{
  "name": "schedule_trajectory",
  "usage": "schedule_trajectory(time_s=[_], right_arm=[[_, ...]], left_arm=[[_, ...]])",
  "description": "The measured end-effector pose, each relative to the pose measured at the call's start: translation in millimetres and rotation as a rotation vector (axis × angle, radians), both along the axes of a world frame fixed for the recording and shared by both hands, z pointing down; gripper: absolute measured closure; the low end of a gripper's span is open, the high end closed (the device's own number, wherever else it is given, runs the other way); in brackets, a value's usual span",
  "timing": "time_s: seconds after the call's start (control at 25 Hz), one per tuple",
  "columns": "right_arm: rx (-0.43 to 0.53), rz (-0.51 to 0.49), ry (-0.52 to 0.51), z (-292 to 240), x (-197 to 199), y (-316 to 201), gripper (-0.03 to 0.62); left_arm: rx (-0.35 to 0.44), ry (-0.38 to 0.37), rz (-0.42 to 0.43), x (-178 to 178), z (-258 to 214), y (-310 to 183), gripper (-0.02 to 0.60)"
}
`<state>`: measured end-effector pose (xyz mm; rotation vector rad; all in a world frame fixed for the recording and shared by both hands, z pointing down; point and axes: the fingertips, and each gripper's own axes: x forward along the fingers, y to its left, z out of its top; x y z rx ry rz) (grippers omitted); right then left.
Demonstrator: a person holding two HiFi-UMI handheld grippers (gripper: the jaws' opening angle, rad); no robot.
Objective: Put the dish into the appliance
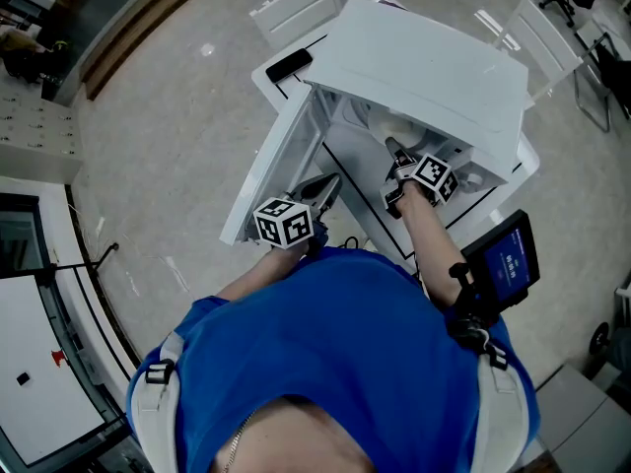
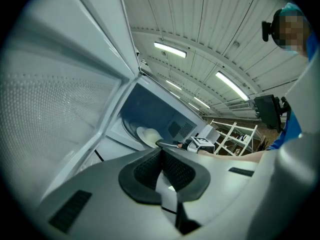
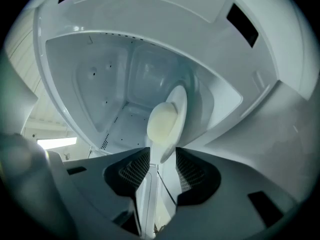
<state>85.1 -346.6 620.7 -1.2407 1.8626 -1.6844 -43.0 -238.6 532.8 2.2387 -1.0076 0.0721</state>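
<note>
Your right gripper (image 3: 162,159) has its fingers wide apart. The cream-white round dish (image 3: 167,121) sits loose between them at the frame's centre, inside the white box-shaped appliance (image 3: 107,79). Your left gripper's (image 2: 161,154) fingers are together and empty.

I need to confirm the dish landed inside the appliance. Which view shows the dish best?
The right gripper view: the dish stands large inside the appliance, its lower edge between the open jaws of the right gripper. The left gripper view shows it small and far off. The head view barely shows it.

left hand-held gripper (image 2: 161,153) closed; dish (image 2: 147,136) inside open appliance (image 2: 159,113).
</note>
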Motion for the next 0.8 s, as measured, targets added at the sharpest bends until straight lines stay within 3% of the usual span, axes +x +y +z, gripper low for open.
schedule_trajectory(time_s=[0.2,0.56,0.8], right_arm=[[0.045,-0.073,0.138,0,-5,6,0.459],[0.218,-0.214,0.606,-10,-1,21,0.461],[0.295,-0.259,0.802,-17,5,18,0.461]], left_arm=[[0.002,0.006,0.005,0,2,-4,0.575],[-0.001,0.012,0.024,6,5,-2,0.575],[0.004,0.011,0.032,7,4,0,0.575]])
